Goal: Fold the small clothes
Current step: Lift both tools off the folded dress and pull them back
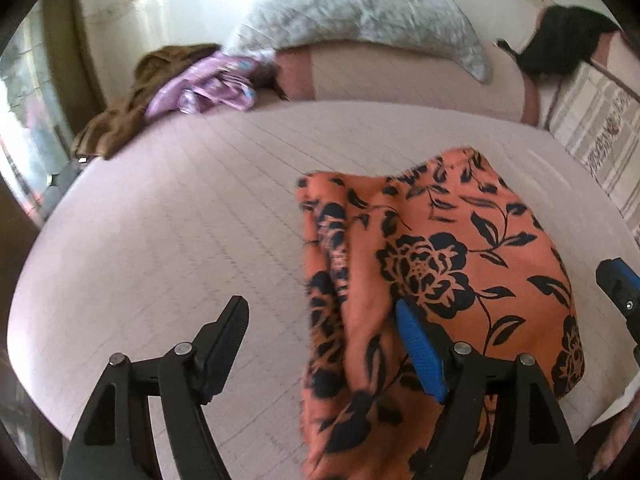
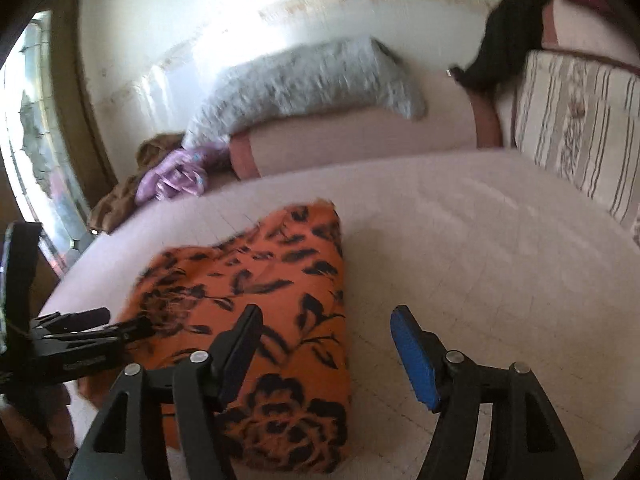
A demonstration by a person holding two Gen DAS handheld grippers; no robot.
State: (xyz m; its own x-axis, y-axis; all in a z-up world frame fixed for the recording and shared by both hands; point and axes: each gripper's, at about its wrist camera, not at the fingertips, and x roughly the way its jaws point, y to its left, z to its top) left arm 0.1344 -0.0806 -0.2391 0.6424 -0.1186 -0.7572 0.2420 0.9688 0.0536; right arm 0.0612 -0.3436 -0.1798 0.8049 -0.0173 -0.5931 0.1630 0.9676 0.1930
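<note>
Bed (image 2: 460, 240) seemingly clear right of orange garment (image 2: 280, 300).

A: We log the garment (image 1: 440, 264) orange, black rose-and-leaf print; bedsheet (image 1: 180, 220) pale pink.
B: Agreed. Pillow (image 1: 360, 12) grey, far clothes (image 1: 216, 84) lilac, maybe patterned, too blurred.

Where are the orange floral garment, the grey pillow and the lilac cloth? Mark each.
orange floral garment (image 1: 440, 256), left wrist view, on the big black rose print.
grey pillow (image 1: 360, 12), left wrist view, on the middle of its quilted face.
lilac cloth (image 2: 172, 178), right wrist view, on its crumpled middle.
</note>
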